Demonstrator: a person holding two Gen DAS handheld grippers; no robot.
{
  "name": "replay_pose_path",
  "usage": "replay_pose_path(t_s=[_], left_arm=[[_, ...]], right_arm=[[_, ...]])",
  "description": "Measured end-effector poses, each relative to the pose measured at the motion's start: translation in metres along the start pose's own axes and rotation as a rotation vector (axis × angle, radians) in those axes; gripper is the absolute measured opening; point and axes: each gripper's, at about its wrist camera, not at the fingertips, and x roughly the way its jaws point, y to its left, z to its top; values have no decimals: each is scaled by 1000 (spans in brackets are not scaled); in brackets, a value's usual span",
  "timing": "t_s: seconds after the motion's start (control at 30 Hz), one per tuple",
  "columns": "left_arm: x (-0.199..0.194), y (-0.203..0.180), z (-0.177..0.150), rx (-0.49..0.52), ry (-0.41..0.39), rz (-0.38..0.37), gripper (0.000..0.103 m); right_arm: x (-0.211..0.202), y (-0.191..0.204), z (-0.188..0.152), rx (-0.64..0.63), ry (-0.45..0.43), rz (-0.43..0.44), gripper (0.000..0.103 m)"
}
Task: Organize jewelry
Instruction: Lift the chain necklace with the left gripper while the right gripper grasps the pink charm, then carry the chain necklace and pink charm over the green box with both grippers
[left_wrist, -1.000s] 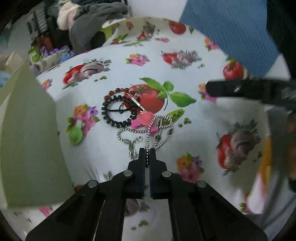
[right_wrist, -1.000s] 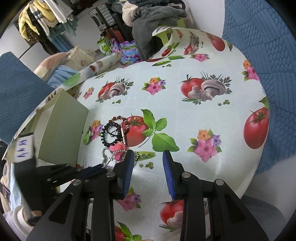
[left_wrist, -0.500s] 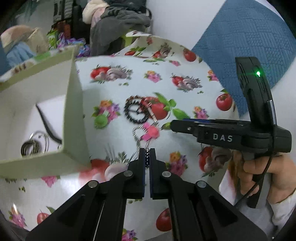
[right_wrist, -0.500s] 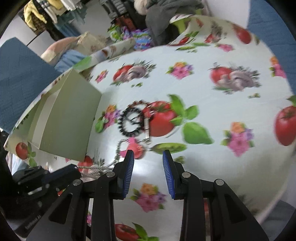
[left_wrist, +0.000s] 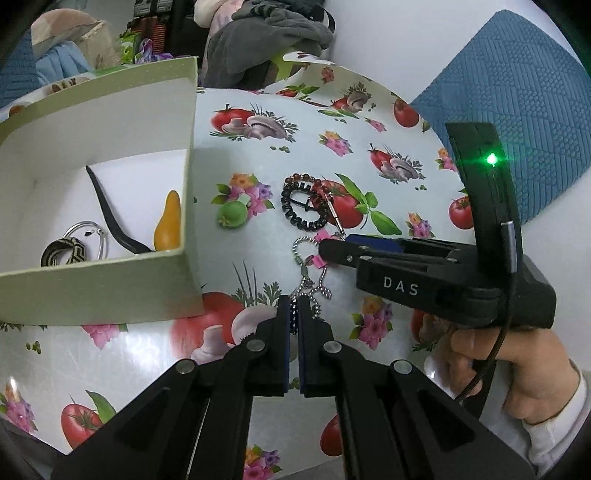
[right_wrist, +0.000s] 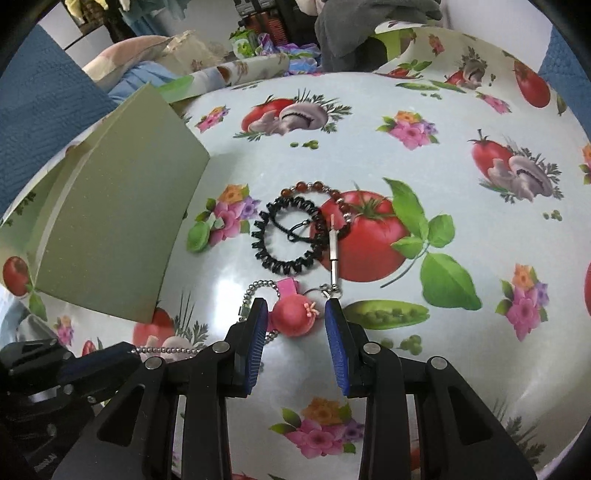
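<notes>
Lying near the middle of the tabletop (right_wrist: 461, 92), on its tomato-and-mushroom print: a silver ball chain (left_wrist: 320, 286) carrying a pink round charm (right_wrist: 293, 319) and a small silver tube pendant (right_wrist: 333, 251). Resting just beyond it, a black coil hair tie (right_wrist: 286, 236) overlapping a reddish-brown bead bracelet (right_wrist: 317, 188). Standing to the left, a pale green box (left_wrist: 110, 284) holding a bangle (left_wrist: 86, 236), a woven ring, a yellow pear-shaped piece and a black strip. Reaching forward low over the tabletop, left hand-held gripper (left_wrist: 294, 314) clenched on the ball chain. Coming in from the right, right hand-held gripper (right_wrist: 295, 328) spread wide, fingers straddling the pink round charm without touching.
</notes>
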Motion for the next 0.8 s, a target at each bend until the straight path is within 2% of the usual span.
replay_pose_path(t_s=[0.07,0.1,0.3,0.63,0.8], left_arm=[[1,1,0,-4,2,-2,2],[2,1,-1,-8,4,-5,2],[-1,1,1,-7,-1,-9,2],[-38,-2,23,-16,-64,-23,2],[-63,-10,47,-5,-104,-36,2]], right_arm=[[1,2,1,-6,-3,-5,28],[2,3,1,-9,-1,-4,23],[-10,13,3,-38,-27,-30,23],[-67,6,-4,63,-107,-109,23],[-103,9,11,79,-161,-116,23]])
